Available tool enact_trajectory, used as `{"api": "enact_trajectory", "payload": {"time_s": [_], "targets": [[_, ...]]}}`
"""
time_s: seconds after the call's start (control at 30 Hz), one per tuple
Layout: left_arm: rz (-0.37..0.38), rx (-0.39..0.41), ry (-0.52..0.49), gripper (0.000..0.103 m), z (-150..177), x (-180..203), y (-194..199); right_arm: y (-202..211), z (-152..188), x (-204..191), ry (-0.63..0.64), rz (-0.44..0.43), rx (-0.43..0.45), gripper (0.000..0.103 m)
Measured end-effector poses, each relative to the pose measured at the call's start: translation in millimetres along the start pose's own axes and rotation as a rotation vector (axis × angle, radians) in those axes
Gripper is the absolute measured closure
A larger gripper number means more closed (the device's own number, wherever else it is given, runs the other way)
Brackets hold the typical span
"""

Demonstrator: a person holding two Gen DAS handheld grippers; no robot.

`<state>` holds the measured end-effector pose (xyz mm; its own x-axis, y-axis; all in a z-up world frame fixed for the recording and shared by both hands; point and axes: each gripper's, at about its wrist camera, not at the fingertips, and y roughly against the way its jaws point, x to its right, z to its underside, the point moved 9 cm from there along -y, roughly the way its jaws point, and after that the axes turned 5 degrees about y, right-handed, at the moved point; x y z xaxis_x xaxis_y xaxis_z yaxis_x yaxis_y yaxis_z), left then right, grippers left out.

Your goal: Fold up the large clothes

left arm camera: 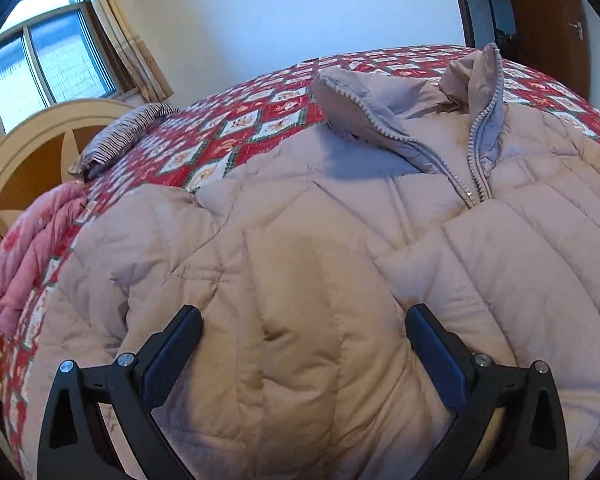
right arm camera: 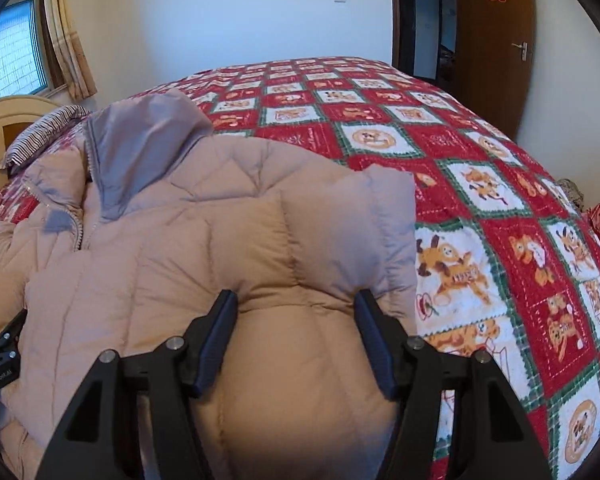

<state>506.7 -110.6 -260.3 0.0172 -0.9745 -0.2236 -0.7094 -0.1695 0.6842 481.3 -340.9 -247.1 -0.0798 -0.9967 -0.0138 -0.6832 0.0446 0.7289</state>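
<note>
A large beige quilted puffer jacket lies front up on the bed, its zipper partly open at the collar. My left gripper is open, its fingers straddling a puffy fold of the jacket's body. In the right wrist view the jacket fills the left half, with a sleeve end lying toward the right. My right gripper is open, with a bulge of the jacket between its fingers. The tip of the left gripper's body shows at the left edge of the right wrist view.
The bed carries a red, white and green cartoon quilt. A striped pillow and a pink blanket lie by the wooden headboard. A window with curtains is at the left, a brown door at the right.
</note>
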Motion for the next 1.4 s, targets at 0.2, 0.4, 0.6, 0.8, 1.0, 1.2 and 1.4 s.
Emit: {"api": "enact_trajectory", "payload": {"time_s": [0.2,0.4,0.6,0.8,1.0,1.2,1.4], "targets": [[0.006,-0.003,0.005,0.001,0,-1,-2,-2,3,-4,0.034,0.038,-0.018,0.037],[0.017,-0.007,0.017,0.001,0,-2,-4,-6,4,-7,0.071,0.082,-0.034,0.036],[0.033,-0.013,0.033,0.001,1,-3,-6,-6,4,-9,0.096,0.109,-0.044,0.036],[0.039,-0.015,0.039,0.001,1,-4,-8,35,-7,-18,0.064,0.099,-0.026,0.034],[0.042,-0.016,0.041,0.001,1,-4,-8,42,2,-64,0.145,0.048,-0.001,0.03],[0.047,-0.019,0.044,0.001,1,-3,-9,18,19,-64,0.144,0.047,-0.034,0.028],[0.049,-0.02,0.047,0.001,1,-3,-11,11,23,-65,0.156,0.057,-0.055,0.028]]}}
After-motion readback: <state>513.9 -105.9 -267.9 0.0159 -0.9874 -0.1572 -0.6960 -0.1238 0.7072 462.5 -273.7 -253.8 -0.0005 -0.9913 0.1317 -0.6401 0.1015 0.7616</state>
